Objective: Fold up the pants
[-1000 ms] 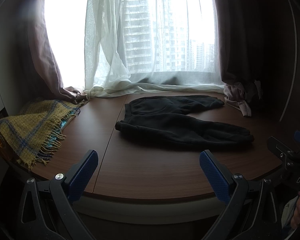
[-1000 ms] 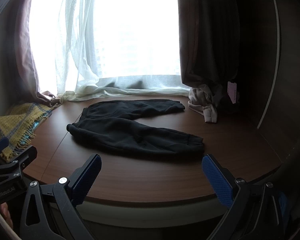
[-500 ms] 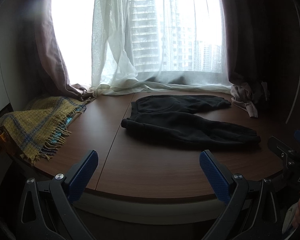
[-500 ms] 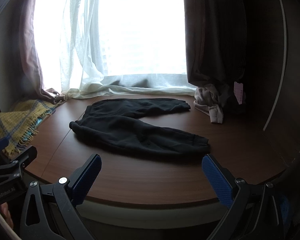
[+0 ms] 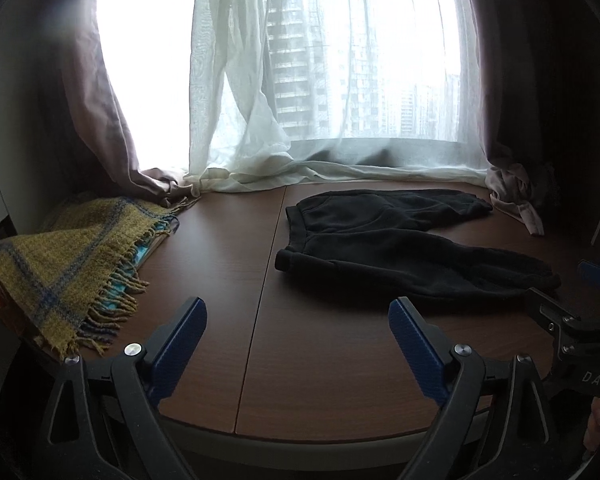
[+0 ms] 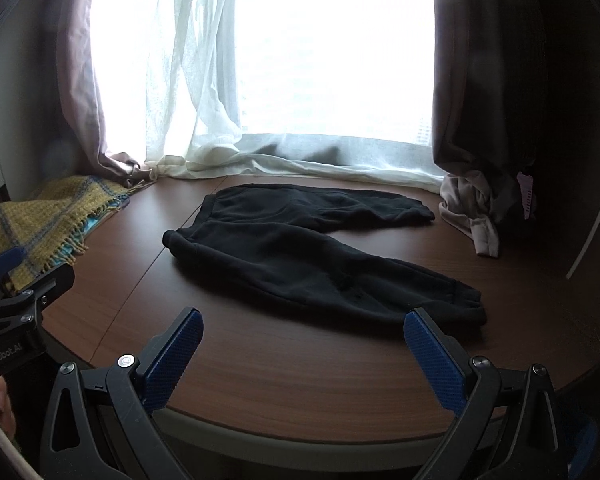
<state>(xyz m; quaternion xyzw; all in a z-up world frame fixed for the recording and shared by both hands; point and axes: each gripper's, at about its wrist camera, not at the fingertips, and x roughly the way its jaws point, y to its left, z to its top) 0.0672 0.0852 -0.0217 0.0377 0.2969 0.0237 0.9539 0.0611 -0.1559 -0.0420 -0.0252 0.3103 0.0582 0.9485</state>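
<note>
Black pants lie flat on the brown wooden table, waistband to the left and both legs spread out to the right. They also show in the right wrist view. My left gripper is open and empty above the table's front edge, short of the waistband. My right gripper is open and empty, its right fingertip close to the near leg's cuff.
A yellow plaid fringed blanket lies at the table's left edge. A pale crumpled cloth sits at the back right by the dark curtain. Sheer white curtains hang behind the table. The right gripper's body shows in the left wrist view.
Both grippers have moved forward toward the table, so the pants appear nearer. The left view has shifted left, toward the waistband. Both grippers stay open.
</note>
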